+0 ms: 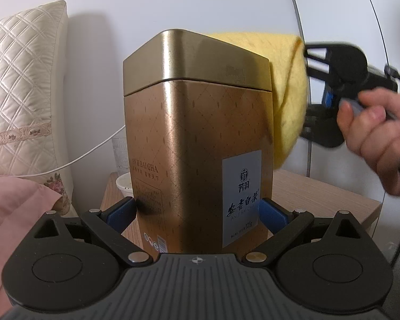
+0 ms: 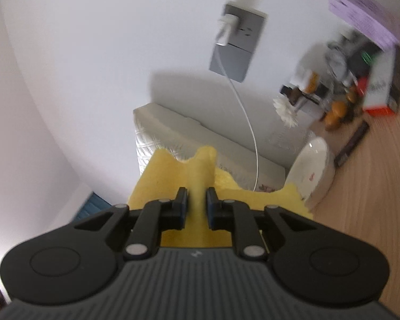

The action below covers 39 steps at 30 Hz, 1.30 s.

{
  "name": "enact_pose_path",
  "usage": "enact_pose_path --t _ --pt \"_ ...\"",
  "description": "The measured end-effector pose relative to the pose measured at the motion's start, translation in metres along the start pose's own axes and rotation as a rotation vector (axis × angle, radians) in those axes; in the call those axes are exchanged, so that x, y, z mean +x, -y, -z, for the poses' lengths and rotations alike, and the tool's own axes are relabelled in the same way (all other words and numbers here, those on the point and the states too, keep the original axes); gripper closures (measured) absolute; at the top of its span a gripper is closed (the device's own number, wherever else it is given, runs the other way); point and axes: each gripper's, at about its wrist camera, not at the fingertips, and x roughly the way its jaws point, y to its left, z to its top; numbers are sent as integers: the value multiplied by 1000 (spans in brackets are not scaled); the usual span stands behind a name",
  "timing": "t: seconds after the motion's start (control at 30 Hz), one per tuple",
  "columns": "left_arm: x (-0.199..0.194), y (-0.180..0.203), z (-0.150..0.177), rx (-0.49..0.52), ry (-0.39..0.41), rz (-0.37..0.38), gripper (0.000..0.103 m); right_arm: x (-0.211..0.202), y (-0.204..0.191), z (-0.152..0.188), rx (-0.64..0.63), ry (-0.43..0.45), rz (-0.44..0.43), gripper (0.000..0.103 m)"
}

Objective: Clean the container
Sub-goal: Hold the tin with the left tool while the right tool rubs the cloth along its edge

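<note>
A tall gold tea tin (image 1: 194, 138) with a lid and a pale label stands upright, filling the middle of the left wrist view. My left gripper (image 1: 197, 210) is shut on its lower body, blue pads pressed to both sides. A yellow cloth (image 1: 288, 90) drapes against the tin's upper right side and lid edge. A person's hand (image 1: 378, 144) holds the right gripper behind it. In the right wrist view my right gripper (image 2: 196, 202) is shut on a fold of the yellow cloth (image 2: 184, 176). The tin is hidden from that view.
A wooden bedside table (image 1: 322, 194) lies under the tin. A white bowl (image 2: 312, 168), a patterned glass (image 1: 120, 154), a white charger cable (image 2: 249, 122), a wall socket (image 2: 234, 45) and several small items (image 2: 360, 80) stand around. A quilted pillow (image 1: 21, 88) is at left.
</note>
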Motion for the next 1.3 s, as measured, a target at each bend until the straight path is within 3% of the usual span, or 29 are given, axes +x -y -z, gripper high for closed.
enact_pose_path --t 0.1,0.23,0.33,0.53,0.97,1.2,1.3 --pt "3 -3 -4 0 -2 -1 4 -3 21 10 25 -20 98 86" --pt "11 -9 -10 0 -4 -3 4 -7 37 19 57 -33 141 86" --pt "13 -9 -10 1 -3 -6 4 -4 30 15 51 -27 130 86" --pt "19 -20 -1 -15 -1 -6 4 4 -3 -1 0 6 17 86" --pt "38 -45 -18 -18 4 -13 5 -10 48 27 80 -25 154 86" --pt "45 -47 -21 -9 4 -12 5 -2 10 11 23 11 56 86" --pt "45 -46 -20 -7 3 -14 5 -2 9 11 13 12 59 86"
